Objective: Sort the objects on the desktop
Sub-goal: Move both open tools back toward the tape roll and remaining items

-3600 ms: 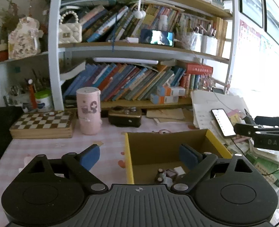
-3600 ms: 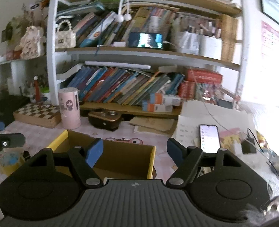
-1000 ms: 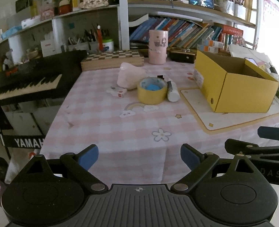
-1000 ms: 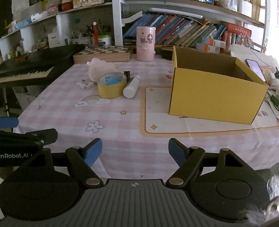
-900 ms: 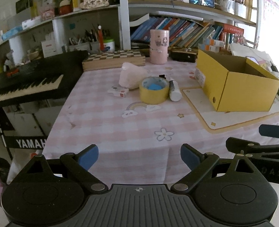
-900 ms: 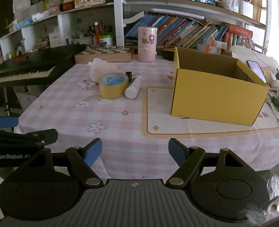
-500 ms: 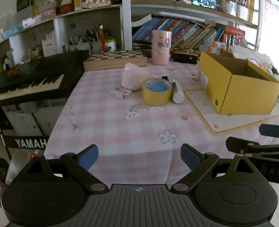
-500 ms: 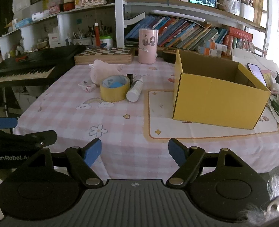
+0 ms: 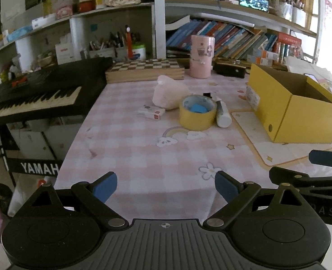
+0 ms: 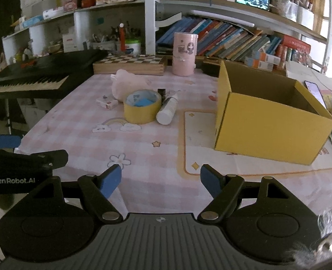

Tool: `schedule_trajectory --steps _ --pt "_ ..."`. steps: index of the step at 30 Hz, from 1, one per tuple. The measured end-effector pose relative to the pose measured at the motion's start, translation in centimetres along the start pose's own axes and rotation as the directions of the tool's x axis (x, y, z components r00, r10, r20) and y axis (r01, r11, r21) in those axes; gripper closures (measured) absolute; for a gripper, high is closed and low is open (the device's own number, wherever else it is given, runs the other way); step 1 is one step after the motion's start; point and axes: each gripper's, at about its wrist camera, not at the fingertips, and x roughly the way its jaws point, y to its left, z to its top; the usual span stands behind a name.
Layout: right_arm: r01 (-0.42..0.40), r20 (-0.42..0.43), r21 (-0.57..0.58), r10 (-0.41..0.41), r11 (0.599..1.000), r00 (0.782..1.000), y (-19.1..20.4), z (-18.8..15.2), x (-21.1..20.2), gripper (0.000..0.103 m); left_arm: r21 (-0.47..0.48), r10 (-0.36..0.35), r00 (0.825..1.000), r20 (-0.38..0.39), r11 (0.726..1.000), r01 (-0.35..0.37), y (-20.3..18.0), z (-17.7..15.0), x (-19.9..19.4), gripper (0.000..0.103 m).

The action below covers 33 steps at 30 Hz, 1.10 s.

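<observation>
Since a second ago you have brought both grippers a little nearer to the table, so the objects look slightly larger in both views, and nothing on the cloth has changed place.

From your left wrist you see the yellow tape roll [image 9: 197, 113] standing flat on the pink checked tablecloth [image 9: 143, 148], with a blue piece inside its ring. A white tube [image 9: 221, 113] lies touching its right side, a pale pink soft lump [image 9: 168, 94] sits just behind it, and a small white packet [image 9: 151, 113] lies to its left. The open yellow box [image 9: 294, 110] stands at the right on a cream mat. Your left gripper [image 9: 166, 185] has its blue pads wide apart and holds nothing; it hangs over the near edge of the table.

From your right wrist the same group is left of centre: tape roll [image 10: 142, 109], tube [image 10: 167, 110], pink lump [image 10: 126, 85], packet [image 10: 107, 103]. The yellow box [image 10: 269, 128] is at the right, well apart from them. Your right gripper [image 10: 161, 177] is also spread and empty, touching nothing.
</observation>
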Motion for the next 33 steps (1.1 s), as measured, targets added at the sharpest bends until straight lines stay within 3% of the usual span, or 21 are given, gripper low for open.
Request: schedule_trajectory --steps 33 --pt "-0.124 -0.102 -0.070 0.116 0.990 0.988 -2.1 7.8 12.8 0.034 -0.047 0.084 0.996 -0.043 0.995 -0.086 0.4 8.0 9.7 0.007"
